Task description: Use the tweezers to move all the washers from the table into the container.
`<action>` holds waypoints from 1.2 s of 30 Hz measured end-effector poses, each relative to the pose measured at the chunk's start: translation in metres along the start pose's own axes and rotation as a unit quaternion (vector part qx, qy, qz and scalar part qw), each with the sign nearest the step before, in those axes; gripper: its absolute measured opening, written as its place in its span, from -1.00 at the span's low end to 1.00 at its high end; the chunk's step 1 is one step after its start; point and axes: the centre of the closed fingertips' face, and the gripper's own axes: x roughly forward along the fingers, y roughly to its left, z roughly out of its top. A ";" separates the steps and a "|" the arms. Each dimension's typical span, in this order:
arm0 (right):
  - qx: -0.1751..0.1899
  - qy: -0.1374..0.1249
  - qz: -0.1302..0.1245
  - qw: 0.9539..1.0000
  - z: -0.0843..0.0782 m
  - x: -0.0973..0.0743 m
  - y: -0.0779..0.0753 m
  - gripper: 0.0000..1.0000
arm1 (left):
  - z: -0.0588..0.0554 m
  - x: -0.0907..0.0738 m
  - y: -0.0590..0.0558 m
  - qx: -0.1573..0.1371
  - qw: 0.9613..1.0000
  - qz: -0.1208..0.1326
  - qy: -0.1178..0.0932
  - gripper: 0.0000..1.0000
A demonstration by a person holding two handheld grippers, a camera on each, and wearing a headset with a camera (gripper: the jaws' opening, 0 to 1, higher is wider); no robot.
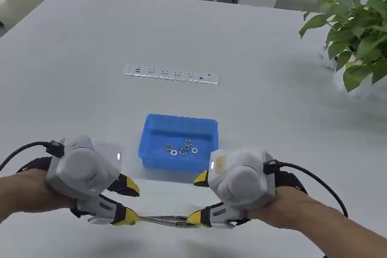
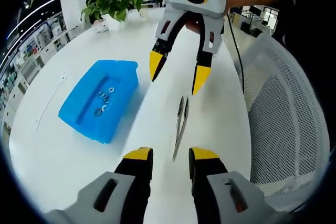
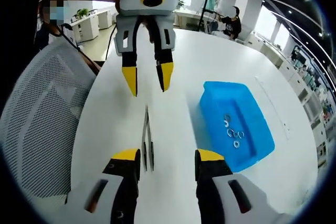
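Tweezers (image 2: 177, 139) lay flat on the tabletop (image 1: 272, 89) between the left gripper (image 1: 134, 203) and right gripper (image 1: 195, 199), both sets of jaws standing wide open and empty. Thin, light, stiff and probably slippery, the tool appeared best gripped mid-shank. Washers (image 1: 181, 148) lay in the blue container (image 1: 151, 128), too small to count reliably.

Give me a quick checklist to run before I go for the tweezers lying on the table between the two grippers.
1. Tweezers free to grasp: ok, they lie flat on the white table, held by neither gripper.
2. Left gripper open: ok, jaws apart.
3. Right gripper open: ok, jaws apart, facing the left one.
4. Blue container within reach: ok, just beyond the grippers.
5. Washers inside the container: ok, several lie on its floor.
6. Stray washers on the table: cannot tell, too small to rule out.
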 end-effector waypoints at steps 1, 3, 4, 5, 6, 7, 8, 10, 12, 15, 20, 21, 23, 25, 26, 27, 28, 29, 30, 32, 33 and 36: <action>0.009 -0.006 -0.007 1.000 0.001 -0.003 -0.003 -0.12 | 0.002 -0.002 0.000 -0.003 1.000 0.003 -0.005 -0.33; 0.025 -0.017 -0.019 0.999 0.002 -0.011 -0.008 -0.06 | 0.006 -0.008 0.002 -0.009 1.000 0.012 -0.017 -0.28; 0.031 -0.021 -0.023 0.999 0.001 -0.015 -0.009 -0.03 | 0.007 -0.011 0.003 -0.014 0.999 0.018 -0.024 -0.26; 0.033 -0.024 -0.027 0.999 0.000 -0.018 -0.010 0.00 | 0.007 -0.012 0.004 -0.015 0.999 0.020 -0.024 -0.23; 0.037 -0.027 -0.033 0.998 0.000 -0.021 -0.012 0.04 | 0.009 -0.016 0.006 -0.017 0.999 0.026 -0.030 -0.20; 0.047 -0.032 -0.041 0.998 -0.001 -0.026 -0.015 0.07 | 0.010 -0.018 0.007 -0.020 0.999 0.030 -0.034 -0.16; 0.053 -0.037 -0.044 0.997 -0.002 -0.029 -0.016 0.09 | 0.011 -0.021 0.008 -0.023 0.998 0.036 -0.039 -0.13; 0.063 -0.042 -0.051 0.996 -0.004 -0.034 -0.019 0.17 | 0.014 -0.025 0.008 -0.026 0.998 0.044 -0.046 -0.03; 0.072 -0.049 -0.060 0.994 -0.007 -0.041 -0.021 0.25 | 0.015 -0.029 0.008 -0.028 0.997 0.051 -0.053 0.03; 0.085 -0.058 -0.071 0.992 -0.012 -0.049 -0.023 0.33 | 0.020 -0.034 0.008 -0.038 0.995 0.061 -0.071 0.16; 0.111 -0.075 -0.082 0.988 -0.019 -0.061 -0.024 0.53 | 0.024 -0.042 0.007 -0.052 0.992 0.077 -0.089 0.37; 0.114 -0.078 -0.084 0.987 -0.020 -0.062 -0.024 0.58 | 0.022 -0.043 0.008 -0.057 0.991 0.081 -0.094 0.41; 0.122 -0.082 -0.090 0.985 -0.022 -0.067 -0.024 0.65 | 0.024 -0.046 0.009 -0.064 0.989 0.086 -0.103 0.51; 0.131 -0.090 -0.093 0.983 -0.022 -0.070 -0.024 0.73 | 0.025 -0.048 0.008 -0.069 0.988 0.088 -0.109 0.57; 0.137 -0.093 -0.095 0.982 -0.023 -0.072 -0.024 0.75 | 0.026 -0.049 0.008 -0.070 0.987 0.089 -0.112 0.61; 0.141 -0.097 -0.096 0.981 -0.024 -0.073 -0.023 0.80 | 0.027 -0.050 0.008 -0.070 0.987 0.091 -0.114 0.67; 0.146 -0.100 -0.097 0.979 -0.024 -0.074 -0.022 0.84 | 0.029 -0.050 0.008 -0.071 0.986 0.092 -0.117 0.72; 0.148 -0.104 -0.096 0.979 -0.024 -0.075 -0.020 0.87 | 0.030 -0.050 0.008 -0.072 0.986 0.092 -0.119 0.76; 0.148 -0.106 -0.097 0.978 -0.025 -0.076 -0.018 0.89 | 0.032 -0.051 0.008 -0.074 0.985 0.092 -0.122 0.80; 0.148 -0.112 -0.099 0.978 -0.026 -0.078 -0.016 0.95 | 0.035 -0.051 0.008 -0.079 0.984 0.093 -0.129 0.86; 0.147 -0.113 -0.101 0.977 -0.027 -0.079 -0.016 0.97 | 0.036 -0.051 0.009 -0.080 0.984 0.094 -0.131 0.92; 0.144 -0.121 -0.102 0.977 -0.028 -0.083 -0.015 1.00 | 0.036 -0.053 0.010 -0.080 0.983 0.099 -0.132 0.98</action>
